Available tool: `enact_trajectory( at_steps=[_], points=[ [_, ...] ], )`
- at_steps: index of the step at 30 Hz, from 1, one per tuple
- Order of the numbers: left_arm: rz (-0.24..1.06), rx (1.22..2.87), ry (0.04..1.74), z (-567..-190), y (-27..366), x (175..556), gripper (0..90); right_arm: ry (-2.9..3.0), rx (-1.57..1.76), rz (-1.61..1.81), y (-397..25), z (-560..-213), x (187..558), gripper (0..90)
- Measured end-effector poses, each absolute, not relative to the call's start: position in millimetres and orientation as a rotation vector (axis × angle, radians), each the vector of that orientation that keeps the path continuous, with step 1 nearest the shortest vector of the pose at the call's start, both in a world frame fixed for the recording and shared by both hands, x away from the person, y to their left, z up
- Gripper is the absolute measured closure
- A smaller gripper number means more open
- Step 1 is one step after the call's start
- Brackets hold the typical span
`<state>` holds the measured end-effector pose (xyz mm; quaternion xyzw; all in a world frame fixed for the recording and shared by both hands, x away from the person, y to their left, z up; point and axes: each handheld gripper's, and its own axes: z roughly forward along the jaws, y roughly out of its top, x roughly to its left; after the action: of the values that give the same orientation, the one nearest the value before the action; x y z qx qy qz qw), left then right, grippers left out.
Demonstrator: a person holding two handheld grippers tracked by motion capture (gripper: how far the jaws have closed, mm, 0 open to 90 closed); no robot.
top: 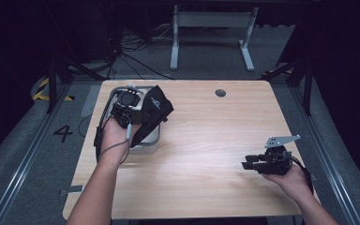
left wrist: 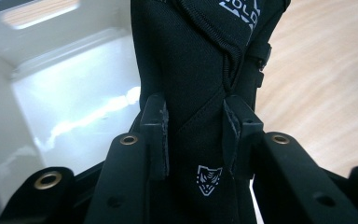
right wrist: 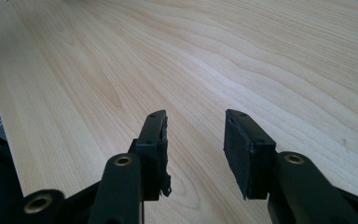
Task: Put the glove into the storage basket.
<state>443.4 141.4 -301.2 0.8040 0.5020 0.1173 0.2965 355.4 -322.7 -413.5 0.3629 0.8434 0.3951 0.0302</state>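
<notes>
- Wooden bench [top: 201, 136] on a grey floor, dark surroundings.
- White tray [top: 151, 140] at the bench's left side.
- Left tongs [top: 122, 110] clamped on a black fabric pouch [top: 153, 108], held above the tray and tilted over its right rim.
- Right tongs [top: 249, 162] near the bench's right edge, jaws apart and holding nothing, above bare wood.

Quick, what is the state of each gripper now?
Left gripper: closed on the black pouch, over the white bin.
Right gripper: open, holding nothing, above the table.
</notes>
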Motion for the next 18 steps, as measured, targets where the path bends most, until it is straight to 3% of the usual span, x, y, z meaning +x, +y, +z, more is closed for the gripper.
enact_trajectory(
  at_steps=[18],
  points=[
    [0.31, 2.001, 1.59, -325, 171, 500, 65.7, 2.608, 1.132, 1.206, -323, -417, 351, 58.9]
  ],
)
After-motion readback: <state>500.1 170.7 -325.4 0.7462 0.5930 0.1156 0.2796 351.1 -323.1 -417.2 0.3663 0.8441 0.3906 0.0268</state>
